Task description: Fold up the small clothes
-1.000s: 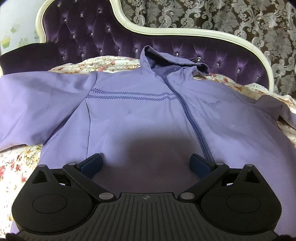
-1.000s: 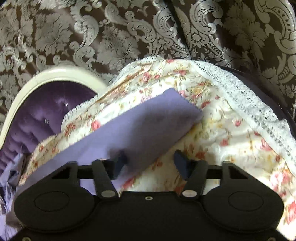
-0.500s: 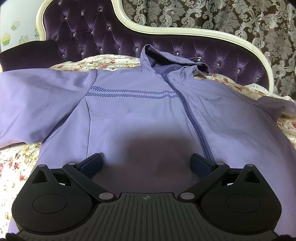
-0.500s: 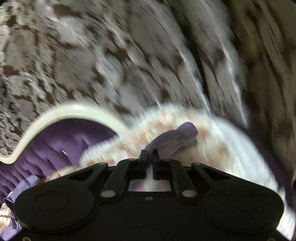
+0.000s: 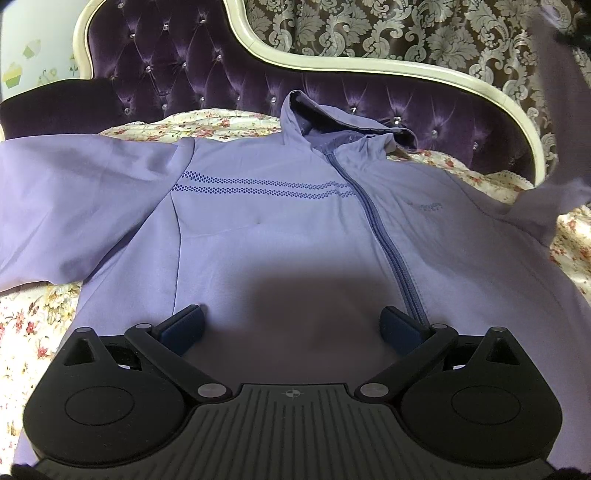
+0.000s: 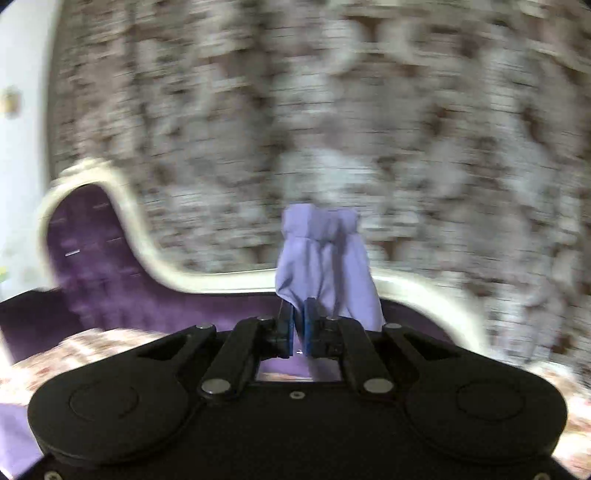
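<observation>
The left gripper (image 5: pixel 291 325) hovers, fingers wide, above the jacket (image 5: pixel 288 229) on the bed (image 5: pixel 29 332). The right gripper (image 6: pixel 299 328) fingers clamp the raised sleeve (image 6: pixel 325 258).

Jacket (image 5: pixel 280 236) lies flat on the bedspread (image 5: pixel 33 325), front up, hood (image 5: pixel 332 122) toward the headboard (image 5: pixel 192 66). Curtain (image 5: pixel 406 33) behind the headboard. Left gripper (image 5: pixel 291 325) sits over the jacket's lower front, fingers (image 5: pixel 183 325) spread either side. Right gripper (image 6: pixel 298 328) holds the sleeve cuff (image 6: pixel 325 254) raised in front of the curtain, right of the jacket.
</observation>
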The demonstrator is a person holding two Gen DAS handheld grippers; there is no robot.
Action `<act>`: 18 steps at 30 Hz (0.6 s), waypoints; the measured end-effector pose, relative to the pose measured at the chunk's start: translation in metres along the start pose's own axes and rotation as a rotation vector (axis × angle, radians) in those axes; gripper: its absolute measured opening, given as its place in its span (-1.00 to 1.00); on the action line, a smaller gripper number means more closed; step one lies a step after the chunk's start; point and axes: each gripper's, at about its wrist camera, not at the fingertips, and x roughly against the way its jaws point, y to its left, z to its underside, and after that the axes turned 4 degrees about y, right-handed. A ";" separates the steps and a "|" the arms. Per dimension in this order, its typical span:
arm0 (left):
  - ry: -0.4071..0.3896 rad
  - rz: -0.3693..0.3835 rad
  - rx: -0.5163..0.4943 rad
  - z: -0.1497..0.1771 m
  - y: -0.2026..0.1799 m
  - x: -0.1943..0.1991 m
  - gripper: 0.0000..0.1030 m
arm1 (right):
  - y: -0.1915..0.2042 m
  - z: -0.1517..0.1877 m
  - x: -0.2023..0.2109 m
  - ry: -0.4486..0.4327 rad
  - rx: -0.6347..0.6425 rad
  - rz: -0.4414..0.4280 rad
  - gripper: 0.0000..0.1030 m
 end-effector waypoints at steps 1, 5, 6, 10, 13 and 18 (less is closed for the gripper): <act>0.000 0.002 0.001 0.000 0.000 0.000 1.00 | 0.016 0.004 -0.005 0.005 0.017 -0.038 -0.78; 0.008 0.012 -0.002 -0.001 0.002 0.001 0.99 | 0.089 0.028 -0.024 0.053 0.058 -0.213 -0.78; 0.013 0.018 -0.007 -0.002 0.003 0.003 0.99 | 0.103 0.036 -0.028 0.067 0.070 -0.243 -0.78; 0.020 0.066 0.021 -0.001 0.015 0.013 0.99 | 0.156 0.079 -0.049 0.154 0.119 -0.349 -0.78; 0.026 0.090 0.087 0.000 0.032 0.021 0.99 | 0.186 0.119 -0.060 0.225 0.173 -0.397 -0.79; 0.021 0.079 0.183 0.003 0.068 0.038 0.99 | 0.205 0.169 -0.064 0.292 0.250 -0.420 -0.78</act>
